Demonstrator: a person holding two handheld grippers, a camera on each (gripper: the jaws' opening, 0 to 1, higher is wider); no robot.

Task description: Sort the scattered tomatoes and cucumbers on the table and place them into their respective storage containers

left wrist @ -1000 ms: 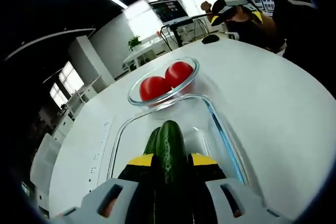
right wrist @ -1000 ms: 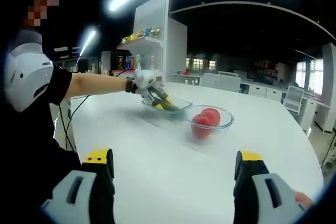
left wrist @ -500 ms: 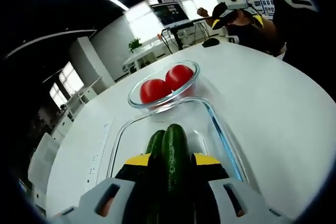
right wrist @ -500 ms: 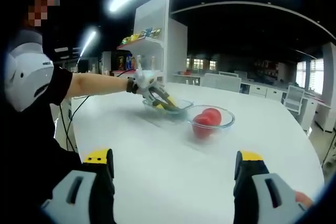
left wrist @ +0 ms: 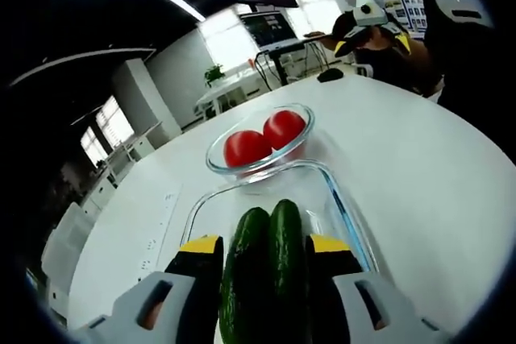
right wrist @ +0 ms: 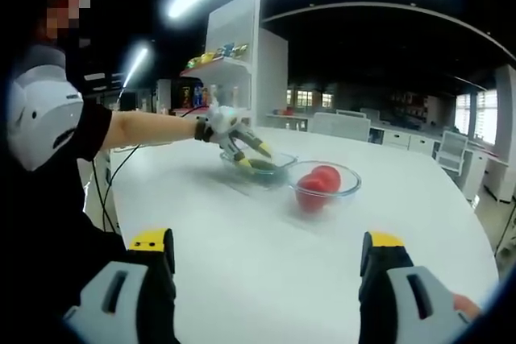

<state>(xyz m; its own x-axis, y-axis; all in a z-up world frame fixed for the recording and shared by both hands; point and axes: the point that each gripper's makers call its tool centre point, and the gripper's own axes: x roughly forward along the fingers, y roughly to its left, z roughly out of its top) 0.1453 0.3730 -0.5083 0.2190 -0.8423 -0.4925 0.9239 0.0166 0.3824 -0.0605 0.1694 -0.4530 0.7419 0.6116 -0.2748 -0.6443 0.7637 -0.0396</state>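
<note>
In the left gripper view, the second dark green cucumber (left wrist: 286, 267), clamped upright between the yellow-tipped jaws a second ago, now lies beside the first dark green cucumber (left wrist: 246, 279) in the clear rectangular glass container (left wrist: 351, 219). The left gripper (left wrist: 262, 251) has opened and its jaws stand at either side of the pair, at about 7 and 5 o'clock in that view. I judge this a finished release, so the cucumber half of the sorting looks done.

Count: two cucumbers in the rectangular container, and two red tomatoes (left wrist: 264, 138) in the round clear glass bowl (left wrist: 302, 138), which sits just beyond the container at 12 o'clock. No loose vegetable shows on the white table (left wrist: 419, 159).

In the right gripper view, the right gripper (right wrist: 266, 259) hangs released, jaws wide at 7 and 5 o'clock, holding nothing, well apart from both containers.
</note>
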